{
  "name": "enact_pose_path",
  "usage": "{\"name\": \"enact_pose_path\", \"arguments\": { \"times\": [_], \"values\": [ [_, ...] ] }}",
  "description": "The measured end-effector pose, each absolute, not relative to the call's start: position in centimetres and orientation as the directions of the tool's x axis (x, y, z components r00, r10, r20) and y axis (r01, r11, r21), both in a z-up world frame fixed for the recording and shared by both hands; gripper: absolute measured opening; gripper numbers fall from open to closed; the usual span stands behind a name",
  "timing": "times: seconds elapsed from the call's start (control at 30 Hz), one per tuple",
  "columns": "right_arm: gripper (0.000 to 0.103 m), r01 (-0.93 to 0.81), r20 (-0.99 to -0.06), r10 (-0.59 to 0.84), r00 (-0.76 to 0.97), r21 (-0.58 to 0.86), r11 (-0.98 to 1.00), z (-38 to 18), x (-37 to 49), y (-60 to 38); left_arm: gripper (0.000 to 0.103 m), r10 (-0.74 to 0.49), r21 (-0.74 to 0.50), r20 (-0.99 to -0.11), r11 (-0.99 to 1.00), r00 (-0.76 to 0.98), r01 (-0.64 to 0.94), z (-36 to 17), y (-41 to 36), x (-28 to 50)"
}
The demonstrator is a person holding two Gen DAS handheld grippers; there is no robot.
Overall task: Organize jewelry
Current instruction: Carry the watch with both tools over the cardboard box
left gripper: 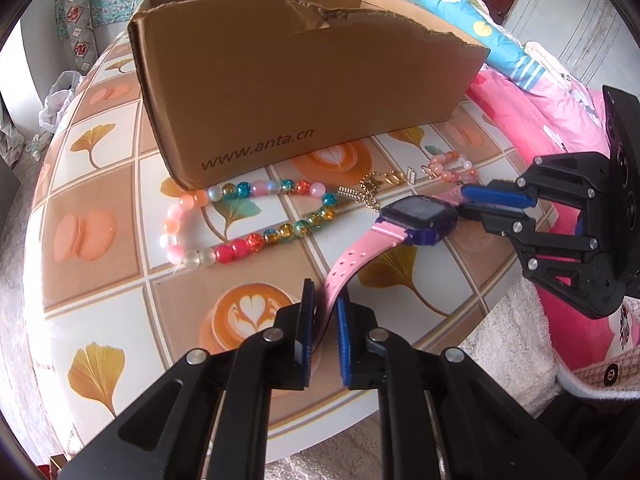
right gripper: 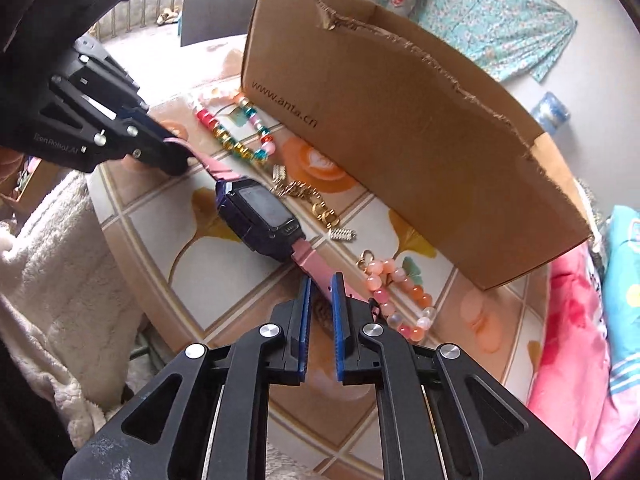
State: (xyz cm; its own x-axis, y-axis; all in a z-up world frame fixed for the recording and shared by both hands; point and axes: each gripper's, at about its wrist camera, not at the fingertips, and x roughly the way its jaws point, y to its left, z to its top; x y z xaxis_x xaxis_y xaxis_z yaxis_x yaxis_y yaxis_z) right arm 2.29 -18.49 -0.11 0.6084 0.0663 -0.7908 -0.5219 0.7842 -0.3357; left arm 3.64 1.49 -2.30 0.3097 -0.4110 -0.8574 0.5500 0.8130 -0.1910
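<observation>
I've got the watch point(left gripper: 416, 218) by both pink strap ends, in front of the cardboard box point(left gripper: 280, 80): left gripper point(left gripper: 324, 312) clamped on one end, right gripper point(right gripper: 320, 300) seemingly pinching the other, though its contact is partly hidden. Both point steeply down. Next I'd lift together, level, over the box wall.

Both grippers' fingers point(left gripper: 343, 312) clamp pink watch point(left gripper: 416, 220) straps.

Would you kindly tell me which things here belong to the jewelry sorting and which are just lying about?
Job: watch, held at both straps by left tool and right tool; multicolored bead bracelet; peach bracelet; gold chain; cardboard box.
Lying about: water bottle; pink bedding.
</observation>
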Motion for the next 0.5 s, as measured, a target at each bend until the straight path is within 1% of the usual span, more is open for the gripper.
{"name": "enact_pose_path", "arguments": {
  "times": [0.27, 0.43, 0.5],
  "values": [
    [0.011, -0.541, -0.776, 0.055, 0.629, -0.386, 0.748, -0.4, 3.2, -18.3, 0.009, -0.419, -0.198, -0.855, 0.809, 0.307, 0.554, -2.3, 1.6, 3.6],
    [0.011, -0.558, -0.790, 0.050, 0.611, -0.386, 0.735, -0.8, 3.8, -18.8, 0.009, -0.422, -0.201, -0.853, 0.809, 0.307, 0.552, -2.3, 1.7, 3.6],
    [0.008, -0.554, -0.796, 0.057, 0.603, -0.366, 0.748, -0.9, 4.3, -19.1, 0.009, -0.424, -0.202, -0.851, 0.809, 0.310, 0.552, -2.3, 1.7, 3.6]
  ]
}}
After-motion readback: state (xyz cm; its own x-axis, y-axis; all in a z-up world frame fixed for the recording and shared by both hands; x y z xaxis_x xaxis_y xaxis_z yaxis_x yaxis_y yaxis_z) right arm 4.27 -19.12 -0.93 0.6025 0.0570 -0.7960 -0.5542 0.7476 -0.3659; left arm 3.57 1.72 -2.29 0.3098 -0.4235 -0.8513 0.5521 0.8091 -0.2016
